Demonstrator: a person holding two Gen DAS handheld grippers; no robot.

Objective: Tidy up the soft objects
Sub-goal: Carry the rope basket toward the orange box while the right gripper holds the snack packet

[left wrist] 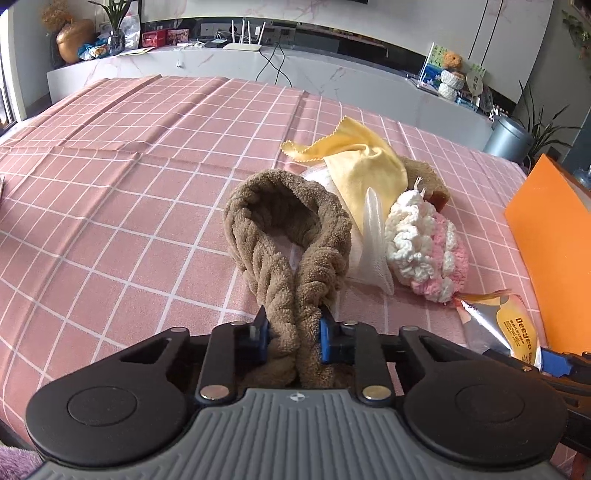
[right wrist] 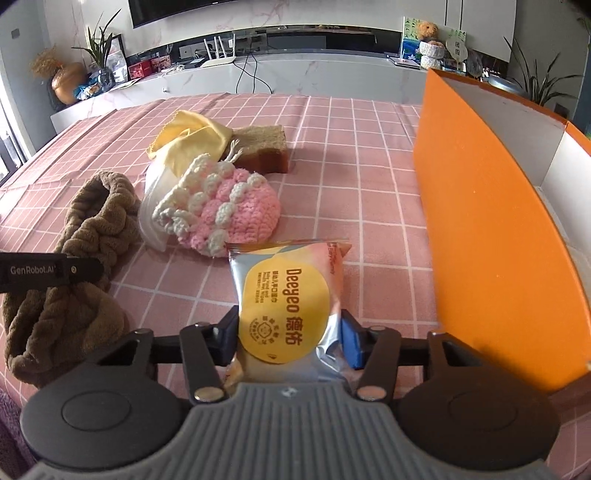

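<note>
Home living room. Bench (left wrist: 147, 177) under a pink checked tablecloth; long white marble-look TV console (right wrist: 314, 79) at 12 o'clock, dark TV screen (right wrist: 221, 11) above it on the wall. On the console: white wifi router (left wrist: 242, 45), potted plant (left wrist: 116, 35), golden gourd vase (left wrist: 74, 40), plush toy (left wrist: 452, 61). Houseplant (right wrist: 539, 83) at 2 o'clock.

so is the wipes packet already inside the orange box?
No, the wipes packet sits between the right gripper fingers above the pink checked cloth, with the orange box off to its right.
</note>
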